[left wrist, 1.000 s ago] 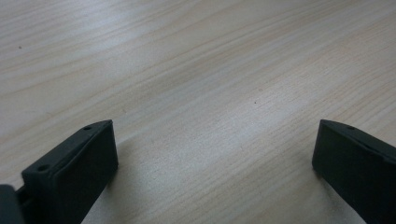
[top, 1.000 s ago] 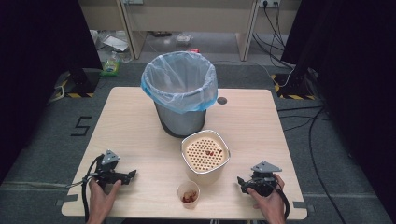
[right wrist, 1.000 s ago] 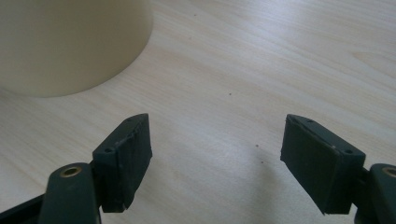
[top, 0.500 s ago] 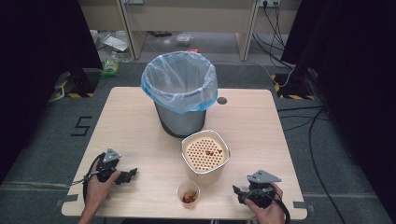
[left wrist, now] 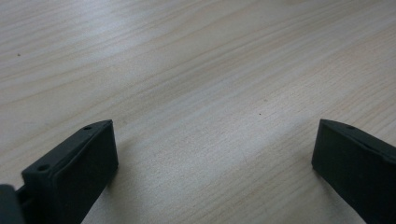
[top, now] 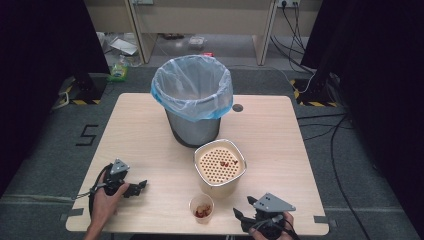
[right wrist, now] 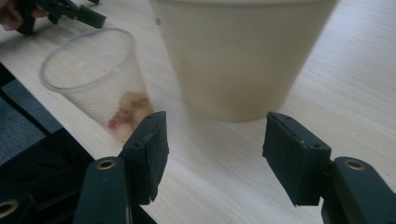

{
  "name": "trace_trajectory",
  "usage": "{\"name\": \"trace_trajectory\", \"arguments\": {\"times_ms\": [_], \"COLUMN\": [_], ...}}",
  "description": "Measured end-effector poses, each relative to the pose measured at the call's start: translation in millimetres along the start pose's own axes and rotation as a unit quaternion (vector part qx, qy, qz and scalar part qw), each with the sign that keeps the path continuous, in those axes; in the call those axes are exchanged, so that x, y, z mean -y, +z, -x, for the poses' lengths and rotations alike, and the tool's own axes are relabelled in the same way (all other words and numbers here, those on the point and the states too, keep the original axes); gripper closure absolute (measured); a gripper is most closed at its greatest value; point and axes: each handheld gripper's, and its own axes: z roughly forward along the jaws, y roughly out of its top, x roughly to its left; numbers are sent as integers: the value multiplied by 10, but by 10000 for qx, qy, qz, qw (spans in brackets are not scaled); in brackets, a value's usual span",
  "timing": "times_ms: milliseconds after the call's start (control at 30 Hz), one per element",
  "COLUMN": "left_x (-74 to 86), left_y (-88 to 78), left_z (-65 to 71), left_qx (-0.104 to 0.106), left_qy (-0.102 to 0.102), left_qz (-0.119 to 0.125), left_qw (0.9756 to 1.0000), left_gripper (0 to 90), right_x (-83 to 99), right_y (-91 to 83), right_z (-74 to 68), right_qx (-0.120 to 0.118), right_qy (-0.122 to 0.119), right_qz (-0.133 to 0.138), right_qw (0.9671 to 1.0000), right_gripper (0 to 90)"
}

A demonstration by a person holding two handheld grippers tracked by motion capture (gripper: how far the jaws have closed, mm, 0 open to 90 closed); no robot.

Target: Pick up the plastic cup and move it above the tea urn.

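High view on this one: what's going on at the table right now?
A person holds a gripper in each hand near the table's front edge; neither grips anything. The left gripper is open over bare wood. The right gripper, also open, points at the small clear cup of food scraps and the cream container with a perforated insert. A bag-lined bin stands behind them.

Left gripper (top: 134, 188) and right gripper (top: 241, 218), both low, fingers wide apart, each in a hand.
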Motion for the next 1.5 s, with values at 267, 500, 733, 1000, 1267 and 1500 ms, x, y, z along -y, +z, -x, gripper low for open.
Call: {"name": "trace_trajectory", "arguments": {"times_ms": [267, 500, 733, 1000, 1267, 1500], "left_x": [0, 0, 2, 3, 6, 9], "left_y": [0, 0, -1, -3, -6, -9], "left_z": [0, 0, 0, -1, 0, -1], "left_qx": [1, 1, 4, 6, -2, 3], "left_qy": [1, 0, 1, 0, 1, 12], "left_qz": [-1, 0, 3, 0, -2, -6], "left_qw": [10000, 10000, 10000, 10000, 10000, 10000], "left_gripper": [0, 0, 0, 0, 0, 0], "right_x": [-172, -257, -346, -412, -363, -263], "right_y": [57, 172, 258, 357, 453, 491], "right_z": [-196, -304, -365, -414, -425, -378], "right_qx": [-206, -371, -452, -485, -509, -596], "right_qy": [-150, -196, -259, -369, -485, -428], "right_qz": [141, 48, 39, -11, -219, -409], "right_qw": [9996, 9991, 9986, 9981, 9973, 9965], "right_gripper": [452, 480, 509, 518, 556, 627]}}
